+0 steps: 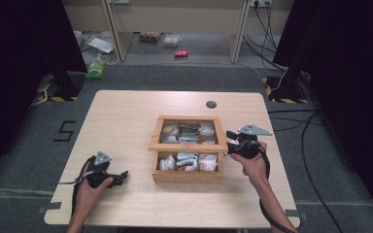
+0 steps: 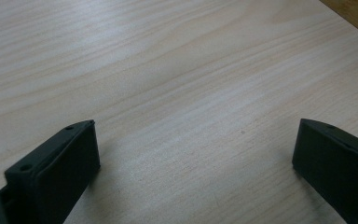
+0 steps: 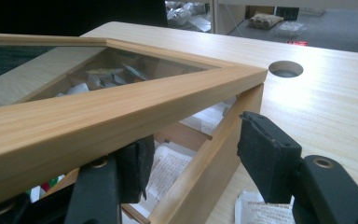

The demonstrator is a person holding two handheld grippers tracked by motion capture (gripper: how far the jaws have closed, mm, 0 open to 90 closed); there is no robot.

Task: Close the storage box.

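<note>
Right gripper (image 3: 191, 154) straddles the right wall of the wooden tea box (image 1: 187, 174) at mid-table, jaws parted, under its raised glass lid (image 3: 121, 105). Pushing the frame gently from beneath should prevent slipping. Left gripper (image 2: 196, 154) idles open.

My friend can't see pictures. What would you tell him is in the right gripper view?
A wooden box with a glass lid sits half open, its lid frame slanting across the picture. The right gripper straddles the box's side wall, one black jaw inside over paper packets, the other outside. Behind lies the pale table with a round hole.
</note>
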